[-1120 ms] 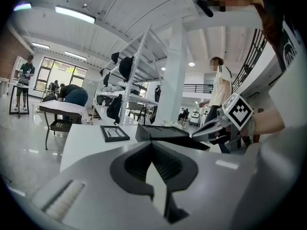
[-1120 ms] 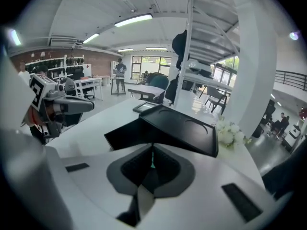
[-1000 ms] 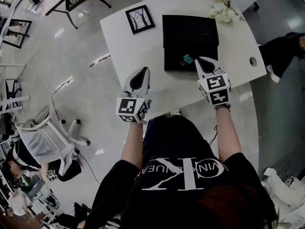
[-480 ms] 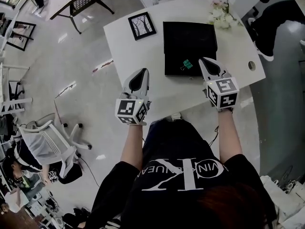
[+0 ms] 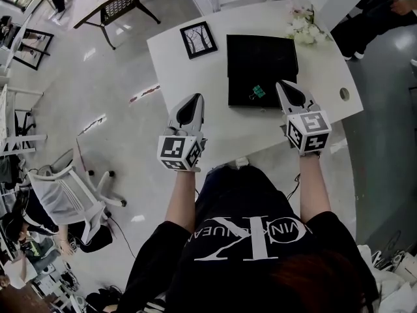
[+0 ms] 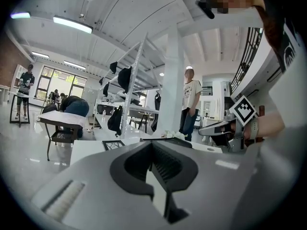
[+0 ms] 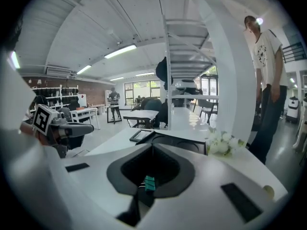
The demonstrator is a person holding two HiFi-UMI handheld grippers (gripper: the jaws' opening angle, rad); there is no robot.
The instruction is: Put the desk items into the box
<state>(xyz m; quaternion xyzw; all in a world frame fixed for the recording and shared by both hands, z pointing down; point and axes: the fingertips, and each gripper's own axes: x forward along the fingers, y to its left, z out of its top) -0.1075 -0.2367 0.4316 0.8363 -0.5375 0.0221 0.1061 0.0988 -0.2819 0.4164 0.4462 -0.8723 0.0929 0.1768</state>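
A black box (image 5: 262,70) stands open on the white desk (image 5: 195,77), and a green binder clip (image 5: 258,92) lies inside it near the front edge. My right gripper (image 5: 285,85) hovers just right of the clip, over the box's front right corner, shut and empty. In the right gripper view the clip (image 7: 149,182) shows through the cutout of the jaws, with the box (image 7: 184,145) beyond. My left gripper (image 5: 193,98) is shut with nothing in it, above the desk's front edge, left of the box. A framed picture (image 5: 198,40) lies beside the box's far left.
White flowers (image 5: 303,19) sit at the desk's far right corner, and a cable hole (image 5: 344,94) is near the right edge. An office chair (image 5: 65,191) stands on the floor to the left. A person (image 7: 266,80) stands beyond the desk.
My right gripper has drifted a little right and back from the box. The left gripper has hardly moved. The clip stays where it was in the box.
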